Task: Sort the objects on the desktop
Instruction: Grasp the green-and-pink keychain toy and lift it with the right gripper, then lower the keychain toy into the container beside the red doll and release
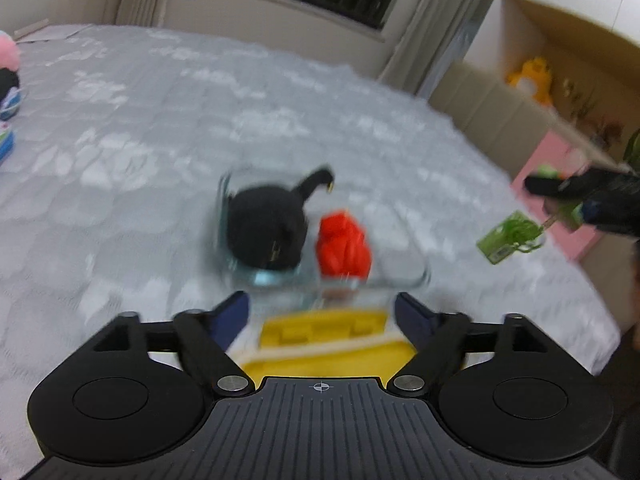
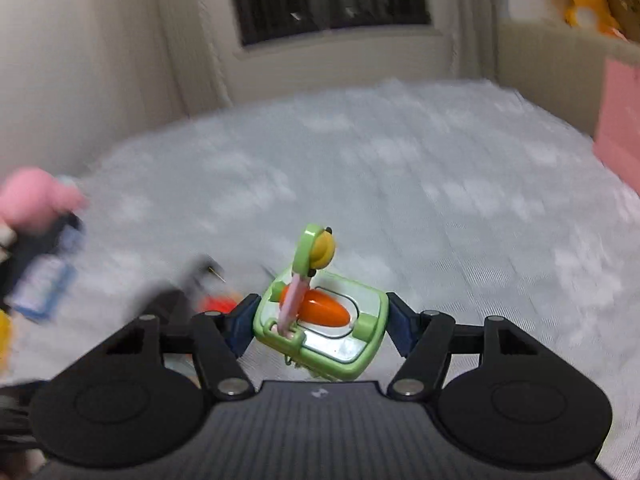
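Green toy pinched in our right gripper; left gripper spread over yellow box.
Toy looks light, hard plastic, slippery; we grip its flat sides.

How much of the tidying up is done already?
Partly done. The clear glass dish already holds a black pouch and a red toy. In hand: the right tongs grip a green toy with an orange carrot. The left tongs hang open over a yellow thing. Left: blurry items at the far side.
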The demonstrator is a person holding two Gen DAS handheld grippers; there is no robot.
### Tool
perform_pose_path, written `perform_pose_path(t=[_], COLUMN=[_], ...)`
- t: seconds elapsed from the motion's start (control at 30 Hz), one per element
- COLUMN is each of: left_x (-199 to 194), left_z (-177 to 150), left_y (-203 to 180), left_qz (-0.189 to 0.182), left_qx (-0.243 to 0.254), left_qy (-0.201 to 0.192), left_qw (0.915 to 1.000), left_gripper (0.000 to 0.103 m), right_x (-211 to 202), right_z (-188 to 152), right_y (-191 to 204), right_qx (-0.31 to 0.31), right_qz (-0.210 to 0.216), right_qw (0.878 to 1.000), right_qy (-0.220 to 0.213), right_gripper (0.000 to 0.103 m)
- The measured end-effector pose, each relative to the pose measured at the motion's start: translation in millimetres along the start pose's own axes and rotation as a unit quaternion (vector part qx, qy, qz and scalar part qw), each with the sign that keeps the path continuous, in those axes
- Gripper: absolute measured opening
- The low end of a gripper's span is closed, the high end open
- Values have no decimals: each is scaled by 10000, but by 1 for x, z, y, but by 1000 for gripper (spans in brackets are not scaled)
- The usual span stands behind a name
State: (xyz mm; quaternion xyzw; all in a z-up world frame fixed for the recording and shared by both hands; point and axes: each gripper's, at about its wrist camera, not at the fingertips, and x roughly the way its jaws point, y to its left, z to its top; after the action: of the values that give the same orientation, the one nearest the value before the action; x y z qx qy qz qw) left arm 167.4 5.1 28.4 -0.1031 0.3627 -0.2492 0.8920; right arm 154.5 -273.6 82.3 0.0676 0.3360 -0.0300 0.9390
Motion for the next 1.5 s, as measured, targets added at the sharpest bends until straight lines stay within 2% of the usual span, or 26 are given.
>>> perform_pose_path(t=[0.07, 0.13, 0.2, 0.23, 0.4, 0.57, 0.67, 0.83, 0.9, 1.0, 1.07, 1.13, 1.2, 1.23, 1.3, 1.37, 1.43, 1.5], left_x=[4, 12, 15, 15, 18, 22, 22, 25, 27, 31, 33, 34, 35, 35, 35, 36, 36, 36], left_z=[0, 3, 5, 5, -2, -4, -3, -2, -3, -4, -5, -5, -5, -5, -6, -6, -7, -6], left_y=[9, 21, 29, 30, 35, 49, 56, 58, 55, 48, 44, 42, 40, 40, 39, 39, 40, 41], left_qz=[-13, 60, -55, -122, -69, 28, 74, 118, 145, 121, 77, 58, 43, 34, 25, 19, 27, 32], left_qx=[-76, -270, -382, -342, -225, -340, -423, -424, -331, -188, -127, -105, -97, -94, -77, -68, -61, -78], left_qy=[-88, 33, 134, 164, 266, 379, 371, 383, 435, 522, 554, 559, 566, 570, 579, 599, 613, 619], left_qw=[9999, 9996, 9992, 9992, 9994, 9987, 9984, 9983, 9984, 9984, 9984, 9984, 9983, 9983, 9983, 9982, 9981, 9980], left_gripper=[90, 90, 91, 92, 93, 93, 94, 94, 94, 94, 94, 94, 94, 95, 95, 95, 95, 96], right_x=[-12, -23, -35, -27, 26, 69, 96, 120, 118, 101, 89, 86, 94, 99, 114, 117, 116, 110], right_z=[18, 37, 55, 57, 44, 26, 21, 9, 12, 19, 23, 23, 18, 15, 5, -1, 1, 6], right_y=[15, 29, 44, 50, 71, 87, 91, 95, 95, 88, 85, 86, 86, 86, 84, 82, 84, 86], right_qx=[-149, -298, -447, -502, -739, -1151, -1197, -1331, -1363, -1142, -1022, -1034, -923, -863, -601, -427, -513, -516], right_qz=[135, 270, 404, 401, 389, 130, 15, -56, -58, -25, 30, 162, 349, 443, 463, 510, 533, 590], right_qw=[9997, 9988, 9973, 9973, 9963, 9906, 9865, 9795, 9802, 9887, 9926, 9928, 9912, 9898, 9871, 9888, 9880, 9902], right_qy=[-138, -277, -415, -357, 197, 731, 1114, 1510, 1438, 976, 656, 585, 883, 1043, 1409, 1333, 1355, 1152], right_gripper=[68, 68, 68, 68, 68, 68, 68, 71, 74, 74, 71, 58, 45, 43, 43, 43, 43, 43])
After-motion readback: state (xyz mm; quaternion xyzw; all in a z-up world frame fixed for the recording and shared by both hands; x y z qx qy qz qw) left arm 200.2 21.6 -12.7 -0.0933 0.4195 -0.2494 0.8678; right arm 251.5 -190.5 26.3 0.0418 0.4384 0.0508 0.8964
